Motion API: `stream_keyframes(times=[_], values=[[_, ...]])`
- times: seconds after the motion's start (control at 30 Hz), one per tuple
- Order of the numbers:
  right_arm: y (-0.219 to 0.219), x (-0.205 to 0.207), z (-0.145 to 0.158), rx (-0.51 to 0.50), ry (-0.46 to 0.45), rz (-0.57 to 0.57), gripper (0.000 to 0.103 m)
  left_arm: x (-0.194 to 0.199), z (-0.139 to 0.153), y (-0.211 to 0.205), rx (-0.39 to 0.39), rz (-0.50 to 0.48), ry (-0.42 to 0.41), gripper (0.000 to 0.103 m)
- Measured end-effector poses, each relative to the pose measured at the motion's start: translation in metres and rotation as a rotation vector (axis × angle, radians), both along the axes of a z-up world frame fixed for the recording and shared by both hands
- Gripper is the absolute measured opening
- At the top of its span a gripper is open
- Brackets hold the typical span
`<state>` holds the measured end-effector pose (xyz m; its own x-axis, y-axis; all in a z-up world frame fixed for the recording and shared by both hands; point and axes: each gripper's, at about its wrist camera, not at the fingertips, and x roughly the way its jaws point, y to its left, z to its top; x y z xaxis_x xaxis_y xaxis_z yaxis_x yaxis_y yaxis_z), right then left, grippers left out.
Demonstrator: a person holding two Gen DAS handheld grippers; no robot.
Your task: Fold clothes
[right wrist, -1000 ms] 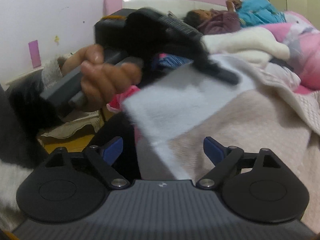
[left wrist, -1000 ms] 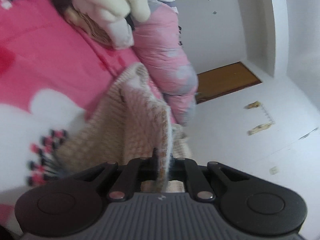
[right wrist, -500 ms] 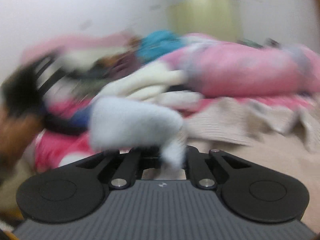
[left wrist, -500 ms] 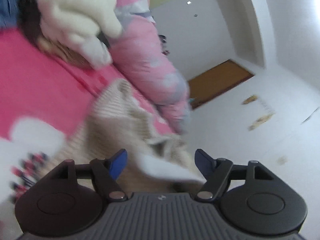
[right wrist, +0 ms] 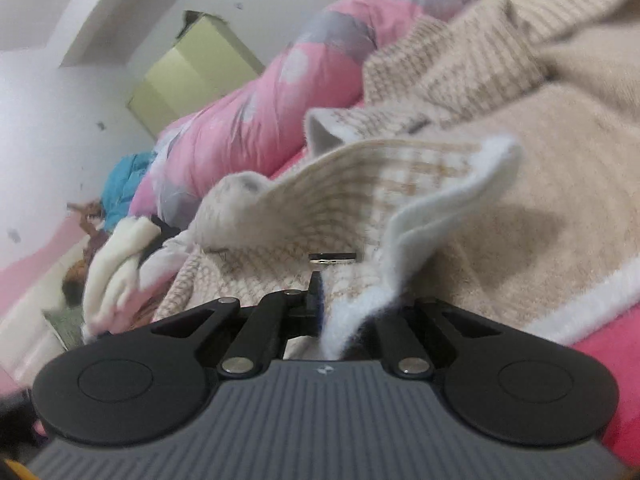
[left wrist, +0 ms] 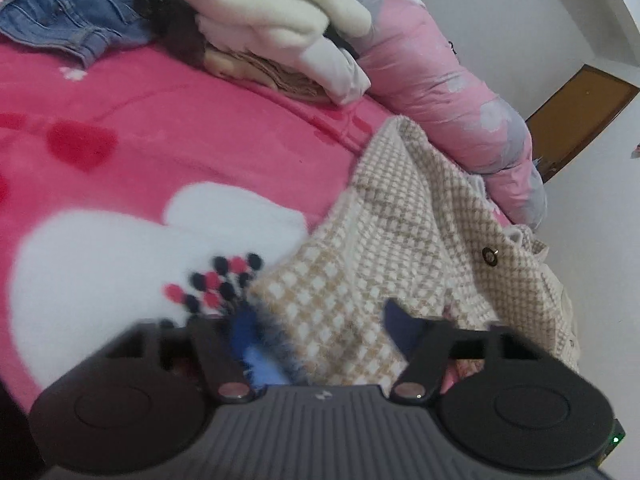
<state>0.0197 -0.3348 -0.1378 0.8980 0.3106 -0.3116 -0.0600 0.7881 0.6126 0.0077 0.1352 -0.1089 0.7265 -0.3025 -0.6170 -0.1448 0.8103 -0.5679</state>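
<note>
Checked jacket [left wrist: 384, 248]: beige-and-white woven check, nubbly, with a fluffy white lining; it lies crumpled on my bed, right under both my grippers.
Right gripper [right wrist: 320, 300]: my jaws are pressed fully together on the jacket's white-edged hem, which curls up past them in a soft flap.
Left gripper [left wrist: 320, 332]: my jaws stand partly apart and have just been closing; the jacket's frayed edge lies between my blue pads [left wrist: 244, 332], not pinched as far as I can see.
Snap [left wrist: 489, 257]: small round metal stud on the jacket's front panel.
Blanket [left wrist: 168, 120]: plush hot-pink fleece with red hearts and a large white patch, beneath the jacket.
Duvet [left wrist: 452, 80]: puffy pink roll with pale spots, along the far side of the jacket.
Pile [left wrist: 272, 12]: cream fleecy garment stacked on folded tan cloth, beyond the blanket's hearts.
Jeans [left wrist: 68, 12]: faded blue denim, left of the pile.
</note>
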Motion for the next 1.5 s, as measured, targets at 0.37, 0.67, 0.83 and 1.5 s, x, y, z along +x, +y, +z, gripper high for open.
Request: stream_keyframes(times=[0.37, 0.67, 0.83, 1.5], values=[[0.001, 0.002, 0.002, -0.044, -0.042, 0.035, 0.0, -0.001, 0.12, -0.002, 0.33, 0.191, -0.445, 0.009], [-0.002, 0.004, 0.003, -0.026, -0.033, 0.048, 0.002, 0.063, 0.22, 0.133, 0.403, 0.372, -0.472, 0.009], [-0.011, 0.006, 0.012, 0.026, -0.031, 0.081, 0.004, 0.123, 0.231, 0.164, 0.431, 0.347, -0.402, 0.009], [0.005, 0.013, 0.043, -0.094, -0.057, 0.145, 0.003, 0.024, 0.132, 0.153, 0.259, 0.313, -0.273, 0.069]])
